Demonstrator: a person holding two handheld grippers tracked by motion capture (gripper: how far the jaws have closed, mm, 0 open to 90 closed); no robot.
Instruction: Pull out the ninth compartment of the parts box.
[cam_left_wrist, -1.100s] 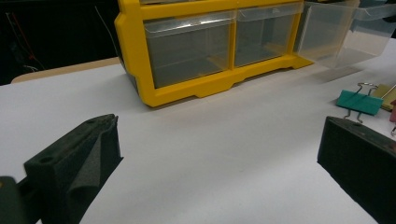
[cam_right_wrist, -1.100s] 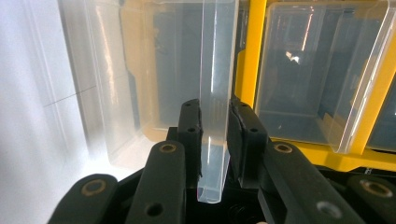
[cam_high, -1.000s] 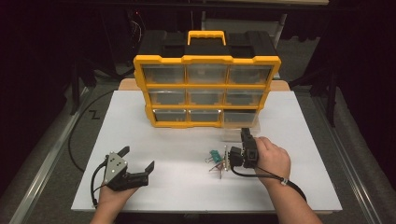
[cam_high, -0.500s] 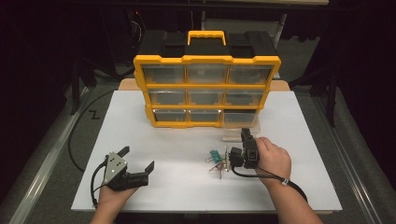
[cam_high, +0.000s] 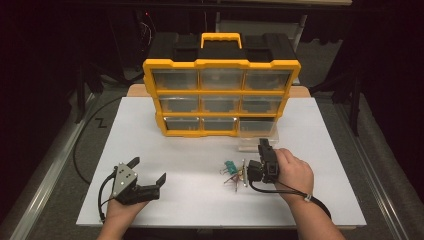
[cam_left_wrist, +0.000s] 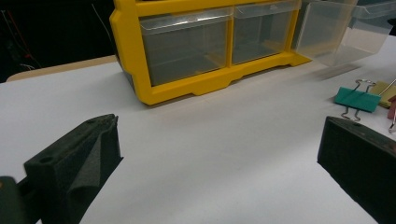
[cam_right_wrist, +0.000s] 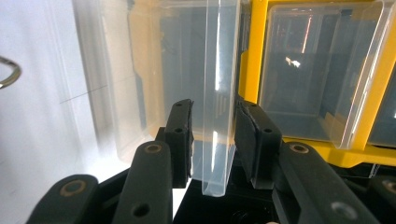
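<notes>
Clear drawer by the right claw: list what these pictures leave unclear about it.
- Clear drawer contents: high view, too small and see-through to tell.
- Grip: right gripper view, the wall stands between the right claw pads; the gaps are unclear.
- Far end: left gripper view, cut by the frame edge.

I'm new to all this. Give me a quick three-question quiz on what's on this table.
1. True or false: every drawer is pushed fully into the cabinet.
2. What lies on the table beside the right tool? A clips; B screws; C a cup.
3. What stands between the right tool's jaws?
Key: 1 false, the bottom-right drawer is pulled out. 2 A. 3 that drawer's clear wall; the jaws have just been opening.
</notes>
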